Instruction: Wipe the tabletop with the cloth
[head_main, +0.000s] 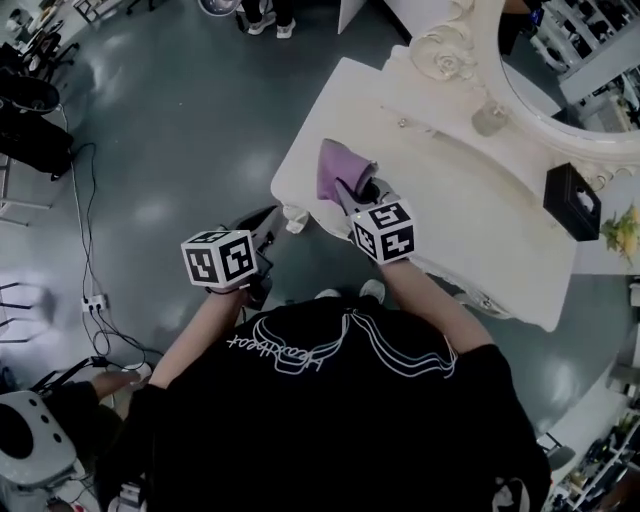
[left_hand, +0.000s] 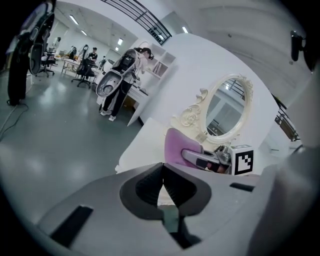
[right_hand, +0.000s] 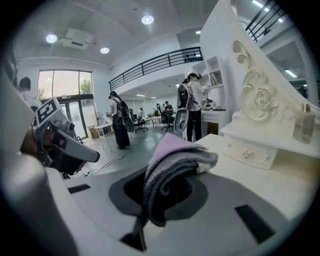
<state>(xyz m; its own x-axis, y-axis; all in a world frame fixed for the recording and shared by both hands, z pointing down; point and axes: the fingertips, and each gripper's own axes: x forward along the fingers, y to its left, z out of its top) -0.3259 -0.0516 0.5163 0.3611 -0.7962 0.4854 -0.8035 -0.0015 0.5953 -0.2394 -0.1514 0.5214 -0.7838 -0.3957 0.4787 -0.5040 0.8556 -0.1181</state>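
A pink-and-grey cloth (head_main: 338, 168) hangs folded from my right gripper (head_main: 357, 192), which is shut on it above the front left part of the white dressing table (head_main: 470, 215). In the right gripper view the cloth (right_hand: 175, 157) bulges out between the jaws of that gripper (right_hand: 161, 189) and droops toward the tabletop (right_hand: 280, 175). My left gripper (head_main: 262, 226) hovers off the table's left edge, over the floor. Its jaws (left_hand: 163, 173) are shut with nothing in them. From there the cloth (left_hand: 176, 146) and the right gripper (left_hand: 202, 159) show ahead.
An ornate oval mirror (head_main: 560, 70) stands at the table's back, with a small glass bottle (head_main: 489, 118) below it. A black box (head_main: 571, 200) and flowers (head_main: 622, 230) sit at the right end. Cables and a power strip (head_main: 95, 302) lie on the floor; people stand further off.
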